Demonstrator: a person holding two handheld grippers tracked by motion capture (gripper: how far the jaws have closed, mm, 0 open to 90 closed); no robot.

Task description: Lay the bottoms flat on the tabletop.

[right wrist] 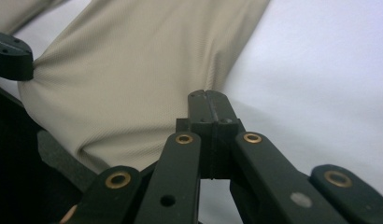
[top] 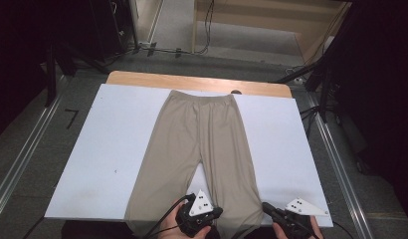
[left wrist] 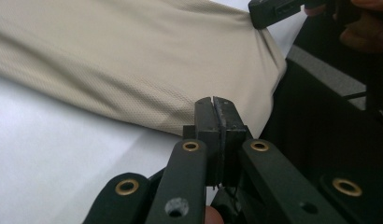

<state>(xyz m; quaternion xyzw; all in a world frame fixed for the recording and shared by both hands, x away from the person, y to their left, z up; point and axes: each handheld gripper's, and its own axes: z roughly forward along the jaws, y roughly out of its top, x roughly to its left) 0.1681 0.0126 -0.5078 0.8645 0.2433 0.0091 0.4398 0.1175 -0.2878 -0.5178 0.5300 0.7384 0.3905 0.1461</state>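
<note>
Beige trousers (top: 202, 149) lie flat mid-frame on the white counter (top: 107, 149), waistband up. At the bottom edge, the left hand-held gripper (left wrist: 213, 105) and right hand-held gripper (right wrist: 208, 100) each pinch the right leg's hem corners, jaws closed.

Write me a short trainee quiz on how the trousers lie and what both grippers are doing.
1. True or false: the waistband of the beige trousers lies at the person's edge of the white board.
2. In the high view, where are the left gripper and the right gripper? A: both at the waistband. B: both at the hem end of the leg on the right. C: one at each leg's hem.
3. Are the jaws of the two grippers open or shut?

Key: 1 false, it lies at the far edge. 2 B. 3 shut, each pinching that leg's cloth, which puckers toward it.
</note>
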